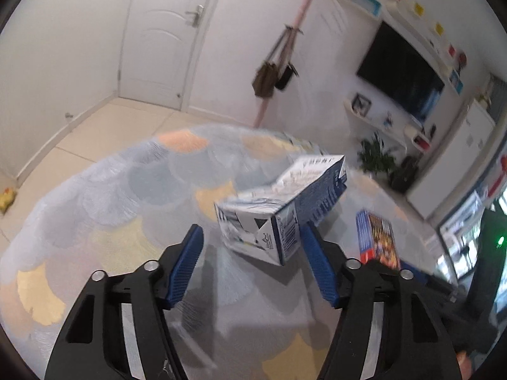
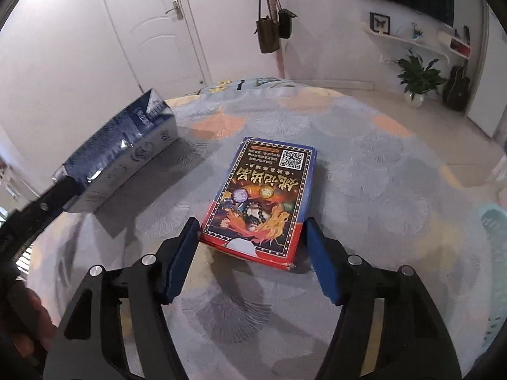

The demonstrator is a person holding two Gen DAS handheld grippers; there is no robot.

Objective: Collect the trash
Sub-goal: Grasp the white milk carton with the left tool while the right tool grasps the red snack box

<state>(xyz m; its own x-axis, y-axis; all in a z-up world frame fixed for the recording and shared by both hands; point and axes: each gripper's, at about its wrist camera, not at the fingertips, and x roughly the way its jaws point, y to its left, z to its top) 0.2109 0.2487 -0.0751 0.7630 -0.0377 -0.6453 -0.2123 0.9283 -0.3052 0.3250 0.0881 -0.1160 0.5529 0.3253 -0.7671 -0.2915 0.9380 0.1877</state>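
Your left gripper (image 1: pixel 252 237), released, flanks the milk carton (image 1: pixel 279 205) on the patterned rug (image 1: pixel 111 190), bare rug leftward; your right gripper (image 2: pixel 250 231), released, brackets the red-blue card box (image 2: pixel 266 196), near edge between pads, open rug rightward.

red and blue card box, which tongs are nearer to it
Right. The right tongs sit open astride the near end of the card box. The left tongs are open around the milk carton, with the box off to their right.
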